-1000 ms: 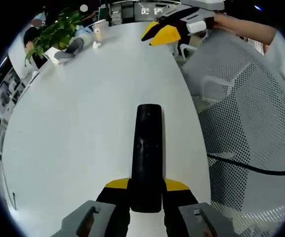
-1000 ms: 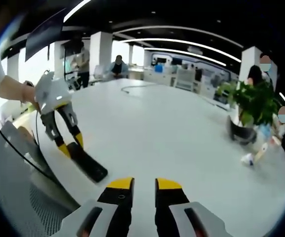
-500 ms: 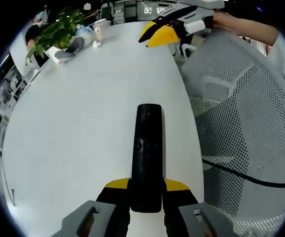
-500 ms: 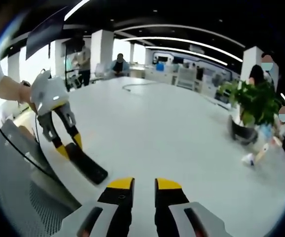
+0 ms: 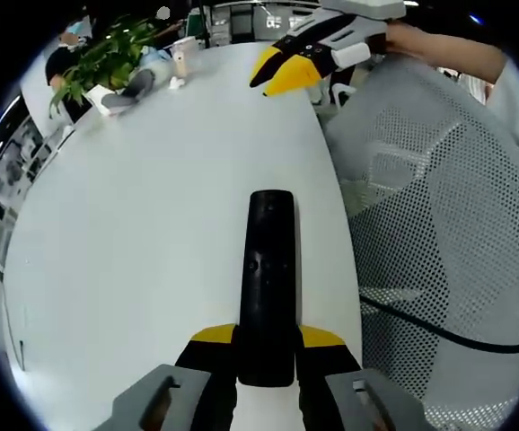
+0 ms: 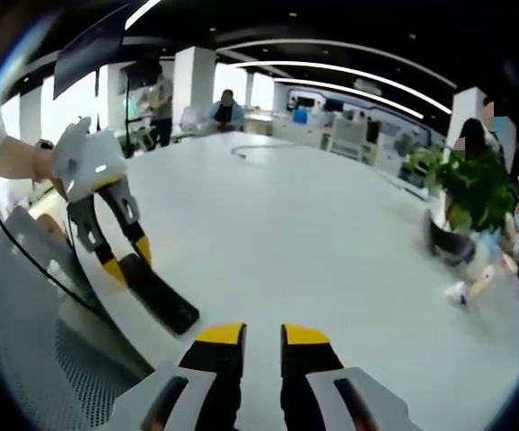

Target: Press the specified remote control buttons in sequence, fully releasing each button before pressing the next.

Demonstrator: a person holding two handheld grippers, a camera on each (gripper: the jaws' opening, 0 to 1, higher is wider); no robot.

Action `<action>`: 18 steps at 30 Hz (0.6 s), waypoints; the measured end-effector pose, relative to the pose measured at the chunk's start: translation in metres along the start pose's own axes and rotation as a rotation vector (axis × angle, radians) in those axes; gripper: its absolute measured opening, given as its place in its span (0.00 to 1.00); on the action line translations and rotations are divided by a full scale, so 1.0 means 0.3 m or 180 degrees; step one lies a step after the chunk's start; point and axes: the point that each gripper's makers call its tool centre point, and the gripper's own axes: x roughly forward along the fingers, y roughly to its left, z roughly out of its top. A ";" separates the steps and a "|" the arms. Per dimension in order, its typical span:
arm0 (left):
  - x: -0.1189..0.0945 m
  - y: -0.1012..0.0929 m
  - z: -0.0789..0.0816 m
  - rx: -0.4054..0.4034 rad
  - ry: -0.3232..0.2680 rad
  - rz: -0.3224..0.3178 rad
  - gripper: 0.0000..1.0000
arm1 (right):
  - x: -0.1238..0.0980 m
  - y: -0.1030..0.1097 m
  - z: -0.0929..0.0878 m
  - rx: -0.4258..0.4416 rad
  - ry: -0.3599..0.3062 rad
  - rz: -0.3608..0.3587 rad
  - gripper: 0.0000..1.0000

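In the left gripper view the left gripper (image 5: 267, 346) has its two yellow-tipped jaws closed on the near end of a black remote control (image 5: 268, 278), whose long axis runs straight away from the camera, in line with the jaws, its far end pointing out over the white table (image 5: 143, 224); the remote lies close to the table's edge, beside a white mesh chair (image 5: 439, 215) with a black cable (image 5: 457, 334) draped across it. At the top of that view the right gripper (image 5: 286, 70) hangs above the far part of the table, well apart from the remote, yellow tips drawn together and a hand (image 5: 421, 40) behind it. In the right gripper view the right gripper's (image 6: 261, 337) own jaws stand nearly closed with a narrow gap between them and nothing held; to the left, the left gripper (image 6: 120, 260) pinches the remote (image 6: 159, 294), which slants across the table edge with its free end toward the camera. A potted plant (image 6: 470, 193) stands at the table's far side, near a small bottle (image 6: 482, 280), and people sit and stand further off
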 end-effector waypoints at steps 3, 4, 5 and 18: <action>0.000 -0.007 0.001 -0.0009 0.0038 0.0017 0.23 | 0.002 0.012 -0.002 -0.0045 0.0033 0.0047 0.10; 0.000 -0.009 0.001 -0.0016 0.0042 0.0022 0.23 | 0.004 0.018 -0.003 -0.0066 0.0049 0.0065 0.10; 0.000 -0.011 0.001 -0.0037 0.0047 0.0032 0.23 | 0.006 0.024 -0.005 -0.0119 0.0075 0.0076 0.10; -0.007 -0.016 -0.009 -0.0066 -0.0113 0.0012 0.23 | 0.027 0.153 -0.058 -0.0566 0.0449 0.0604 0.00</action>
